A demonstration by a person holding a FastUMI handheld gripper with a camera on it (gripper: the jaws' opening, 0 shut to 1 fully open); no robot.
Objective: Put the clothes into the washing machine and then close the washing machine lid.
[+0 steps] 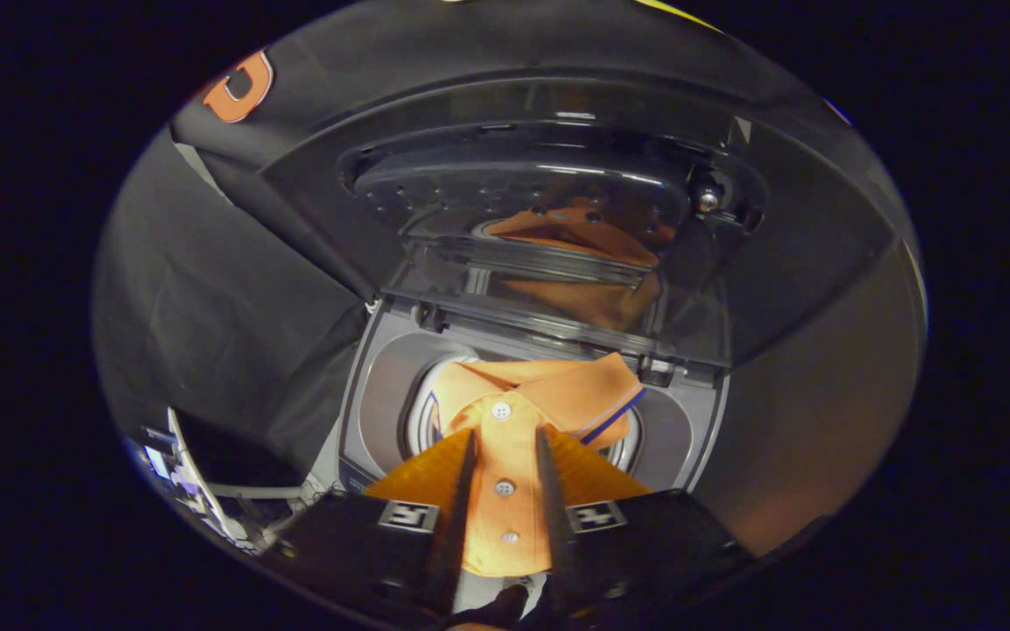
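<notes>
Orange shirt (pixel 505 438) sits in the washing machine (pixel 365 386) drum mouth, collar bunched over the rim. Fingers (pixel 505 443) apart, straddling the button placket. Risk: fabric caught under the raised lid (pixel 522 184) when it closes, if not pushed deeper.

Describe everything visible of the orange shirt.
The orange shirt is a soft polo with white buttons down its placket and a collar edged in blue and white. It lies crumpled over the washing machine drum opening, under the raised lid, which reflects it. Its placket runs between the open claw fingers.
</notes>
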